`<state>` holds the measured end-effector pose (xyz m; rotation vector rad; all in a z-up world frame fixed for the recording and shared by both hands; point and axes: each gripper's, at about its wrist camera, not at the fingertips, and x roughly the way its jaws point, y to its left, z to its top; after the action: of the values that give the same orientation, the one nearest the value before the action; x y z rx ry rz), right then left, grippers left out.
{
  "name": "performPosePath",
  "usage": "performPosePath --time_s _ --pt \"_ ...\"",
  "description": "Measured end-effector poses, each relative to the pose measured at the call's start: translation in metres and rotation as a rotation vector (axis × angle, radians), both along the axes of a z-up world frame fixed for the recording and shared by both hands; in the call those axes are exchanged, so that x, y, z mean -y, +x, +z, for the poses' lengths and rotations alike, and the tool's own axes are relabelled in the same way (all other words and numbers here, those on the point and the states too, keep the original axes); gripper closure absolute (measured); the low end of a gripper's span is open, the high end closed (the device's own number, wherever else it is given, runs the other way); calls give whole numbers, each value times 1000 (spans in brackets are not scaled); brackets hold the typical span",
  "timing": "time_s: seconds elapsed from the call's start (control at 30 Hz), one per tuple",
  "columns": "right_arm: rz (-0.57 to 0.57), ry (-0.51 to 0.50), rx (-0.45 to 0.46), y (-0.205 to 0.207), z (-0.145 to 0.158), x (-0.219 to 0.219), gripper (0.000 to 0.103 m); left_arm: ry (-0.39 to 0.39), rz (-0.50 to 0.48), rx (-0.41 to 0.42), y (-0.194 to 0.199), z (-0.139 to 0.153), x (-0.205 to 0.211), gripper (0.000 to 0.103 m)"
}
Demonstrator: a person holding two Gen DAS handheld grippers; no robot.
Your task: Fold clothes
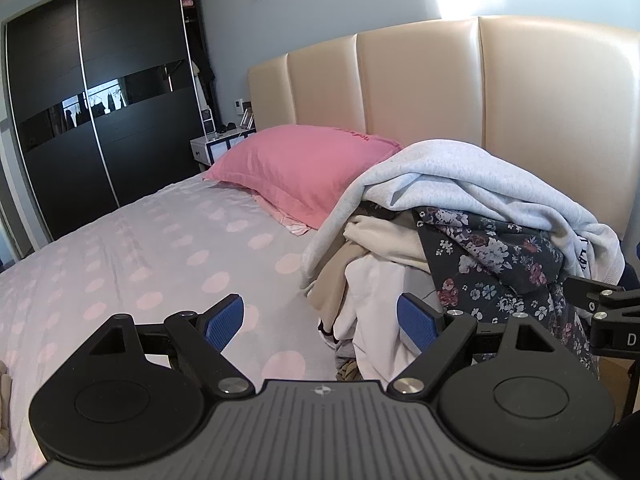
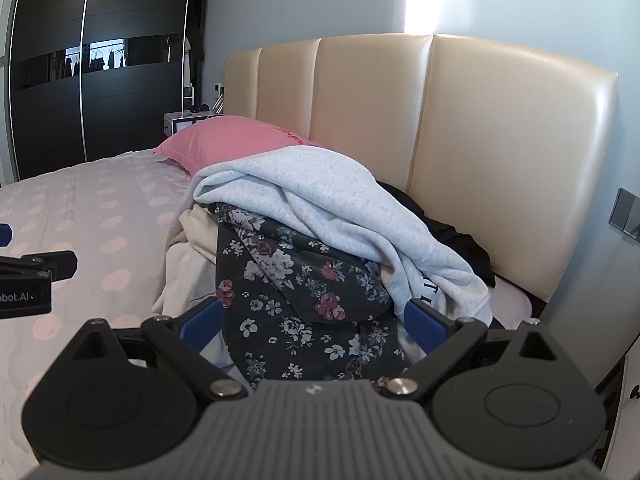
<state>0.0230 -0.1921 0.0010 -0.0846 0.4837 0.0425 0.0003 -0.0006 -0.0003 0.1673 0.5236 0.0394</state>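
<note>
Heaped clothes pile [image 2: 304, 240] at the bed's [image 1: 140, 248] head end, against the headboard [image 2: 500, 152]: pale grey sweatshirt [image 2: 320, 196] on top, dark floral garment [image 2: 304, 304] draping toward the cameras, cream pieces [image 1: 372, 240] beneath. No clear long axis. Left gripper [image 1: 320, 322] spread wide, holding nothing; right gripper [image 2: 316, 326] spread either side of floral fabric.

A pile of clothes [image 2: 320, 248] is heaped on the bed [image 1: 140, 248] against the headboard [image 2: 480, 140], right of the pillow [image 1: 300, 168].

Colours on your bed
You see a pale grey sweatshirt [image 2: 320, 196] over a dark floral garment [image 2: 296, 292], a pink pillow [image 1: 296, 168], and a spotted pink sheet [image 1: 132, 248].
</note>
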Motion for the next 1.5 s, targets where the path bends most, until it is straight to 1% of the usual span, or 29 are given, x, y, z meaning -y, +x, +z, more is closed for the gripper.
performPosePath --time_s 0.13,0.3,0.6,0.93,1.5 --pt "0 6 9 -1 0 0 5 24 -4 -15 2 -1 3 19" --pt "1 10 15 -2 0 1 5 -1 3 15 -5 -6 -1 19" --pt "3 11 7 0 0 1 5 -2 8 -5 -1 -2 -1 19" --pt "10 9 9 0 0 0 4 -16 9 -31 -4 -6 -1 19" --pt "11 14 7 1 0 1 4 -16 7 -51 -2 -6 3 19"
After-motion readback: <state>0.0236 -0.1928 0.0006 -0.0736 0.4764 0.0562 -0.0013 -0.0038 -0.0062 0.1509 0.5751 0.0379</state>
